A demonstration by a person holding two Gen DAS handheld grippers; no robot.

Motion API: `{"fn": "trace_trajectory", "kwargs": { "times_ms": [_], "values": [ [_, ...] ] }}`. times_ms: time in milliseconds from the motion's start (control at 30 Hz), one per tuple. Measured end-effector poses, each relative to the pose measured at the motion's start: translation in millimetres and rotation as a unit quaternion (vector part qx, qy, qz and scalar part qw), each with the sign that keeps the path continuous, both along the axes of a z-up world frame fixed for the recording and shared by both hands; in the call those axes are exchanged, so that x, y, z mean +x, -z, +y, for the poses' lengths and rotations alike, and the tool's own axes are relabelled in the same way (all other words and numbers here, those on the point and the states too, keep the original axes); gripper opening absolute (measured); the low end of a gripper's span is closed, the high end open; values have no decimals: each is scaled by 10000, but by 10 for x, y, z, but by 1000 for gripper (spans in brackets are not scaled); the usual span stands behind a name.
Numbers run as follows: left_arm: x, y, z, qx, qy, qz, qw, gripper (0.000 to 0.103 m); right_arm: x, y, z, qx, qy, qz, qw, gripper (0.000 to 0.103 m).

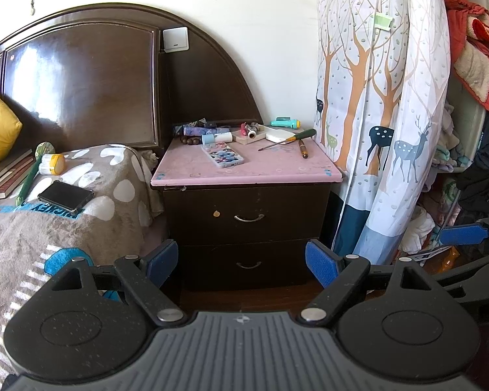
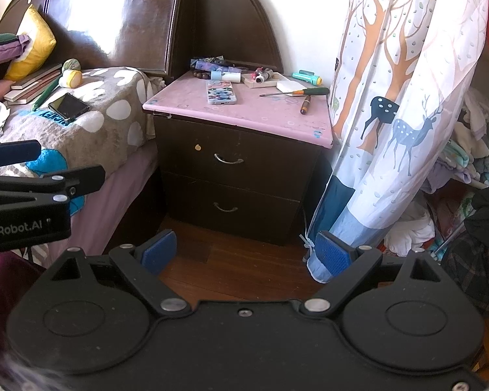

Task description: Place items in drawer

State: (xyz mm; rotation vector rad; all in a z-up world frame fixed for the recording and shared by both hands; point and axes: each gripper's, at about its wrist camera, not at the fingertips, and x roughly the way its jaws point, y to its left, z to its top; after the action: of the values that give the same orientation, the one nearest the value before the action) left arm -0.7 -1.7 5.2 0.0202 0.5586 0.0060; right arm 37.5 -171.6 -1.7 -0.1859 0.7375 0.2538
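A dark nightstand with a pink top (image 1: 192, 169) (image 2: 185, 97) has two shut drawers, the upper drawer (image 1: 249, 218) (image 2: 228, 159) and the lower drawer (image 1: 248, 264) (image 2: 225, 208), each with a metal handle. On top lie a patterned phone case (image 1: 223, 157) (image 2: 221, 93), a green-handled screwdriver (image 1: 290, 138) (image 2: 298, 92), a pen (image 1: 303, 149) (image 2: 305, 104), a teal flashlight (image 1: 287, 122) (image 2: 308, 77) and small clutter at the back. My left gripper (image 1: 243, 262) is open and empty, in front of the drawers. My right gripper (image 2: 246, 254) is open and empty, low over the floor.
A bed with a brown blanket (image 1: 81, 202) (image 2: 107, 117) stands left of the nightstand; a black phone (image 1: 65, 195) (image 2: 69, 106) lies on it. A deer-print fabric wardrobe cover (image 1: 381, 114) (image 2: 407, 97) hangs close on the right. Clothes pile at far right.
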Motion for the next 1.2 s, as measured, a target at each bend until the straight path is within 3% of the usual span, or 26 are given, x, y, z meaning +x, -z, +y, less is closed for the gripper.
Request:
{"fn": "trace_trajectory", "kwargs": {
  "times_ms": [667,867,1200],
  "values": [
    [25,12,29,-93,32,22,9999,86,2,47,18,26,-194,100,9998,93],
    [75,39,20,-88,55,62,9999,86,-35,58,12,-11,-332,-96,9994,93],
    [241,113,55,-97,23,136,9999,86,161,156,-69,204,-244,-83,9995,93]
  ]
}}
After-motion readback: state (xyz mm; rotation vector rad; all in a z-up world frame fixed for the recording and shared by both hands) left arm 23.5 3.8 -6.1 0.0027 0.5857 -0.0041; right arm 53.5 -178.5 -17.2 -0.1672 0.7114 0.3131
